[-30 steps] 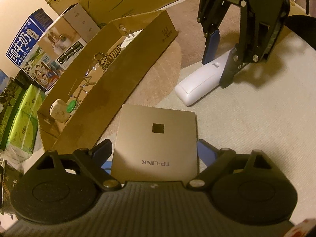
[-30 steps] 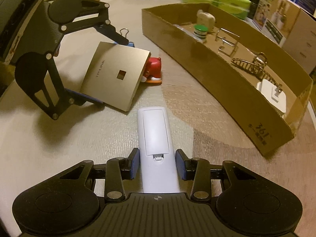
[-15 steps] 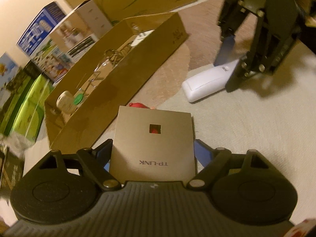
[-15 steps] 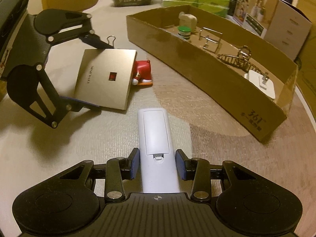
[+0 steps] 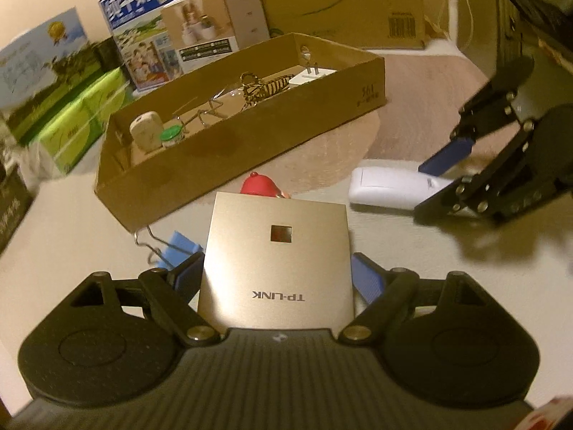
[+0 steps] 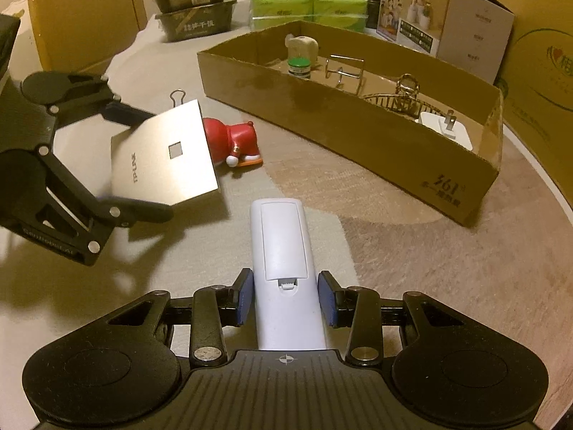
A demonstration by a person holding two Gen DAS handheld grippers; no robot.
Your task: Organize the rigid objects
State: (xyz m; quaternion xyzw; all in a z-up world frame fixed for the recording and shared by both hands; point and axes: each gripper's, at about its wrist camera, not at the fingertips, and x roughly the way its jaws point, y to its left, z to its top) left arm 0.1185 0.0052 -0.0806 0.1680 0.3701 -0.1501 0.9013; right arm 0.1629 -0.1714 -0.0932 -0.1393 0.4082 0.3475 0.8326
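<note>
My left gripper [image 5: 275, 272] is shut on a flat gold TP-LINK panel [image 5: 275, 261] and holds it tilted above the cloth; it also shows in the right wrist view [image 6: 164, 159]. My right gripper [image 6: 286, 297] straddles a white remote [image 6: 283, 251] lying on the cloth; small gaps show beside the pads. The remote shows in the left wrist view [image 5: 386, 188]. A long cardboard tray [image 6: 358, 136] holds a hair claw [image 6: 401, 96], a white plug [image 6: 444, 129], a wire rack [image 6: 343, 70] and a green-capped jar [image 6: 299, 66].
A red toy figure [image 6: 236, 139] lies beside the panel. A blue binder clip [image 5: 175, 247] lies near the tray's corner. Cartons and printed boxes [image 5: 186, 46] stand behind the tray. Stacked dark trays [image 6: 195, 10] stand at the back left.
My left gripper has lifted and tipped the panel up, uncovering the red toy and binder clip. The right gripper stays around the remote.
</note>
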